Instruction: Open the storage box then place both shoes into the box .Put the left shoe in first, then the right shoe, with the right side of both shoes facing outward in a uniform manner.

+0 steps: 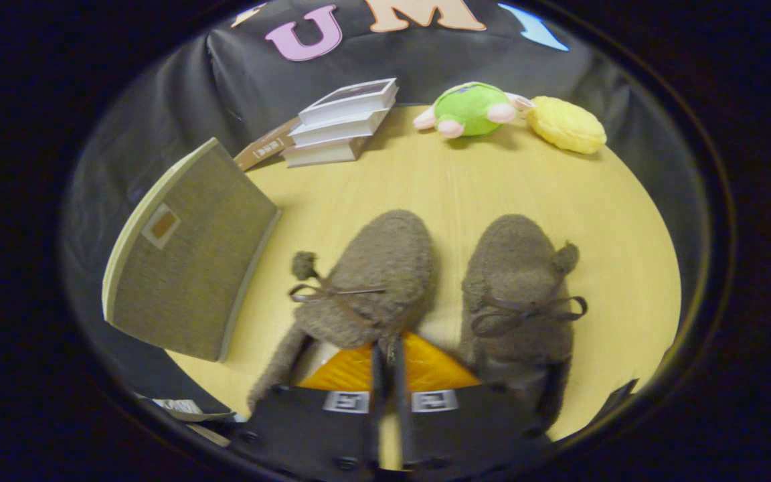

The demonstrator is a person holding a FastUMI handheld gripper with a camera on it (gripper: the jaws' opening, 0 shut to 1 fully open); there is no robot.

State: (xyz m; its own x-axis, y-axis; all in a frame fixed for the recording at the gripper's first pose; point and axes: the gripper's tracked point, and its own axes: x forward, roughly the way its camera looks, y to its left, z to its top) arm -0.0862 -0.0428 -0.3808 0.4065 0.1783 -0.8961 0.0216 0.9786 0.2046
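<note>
Two slippers, one storage box, one tool, on a wooden tabletop (466,194).

Tool (385,355): fingers nearly pressed together, pinching the heel rim of the left slipper (375,274). Right slipper (516,281): one, just beside it, toes pointing away. Storage box (191,254): one, closed, left of the slippers. Beyond: three stacked books (342,124), one green plush toy (469,108), one yellow plush toy (566,125).

The tool (385,355) has its fingers nearly closed on the rear edge of the left shoe (372,281). The right shoe (516,288) lies just beside it at 3 o'clock. The storage box (191,254) stands at 10 o'clock on the table (466,181), lid closed.
</note>
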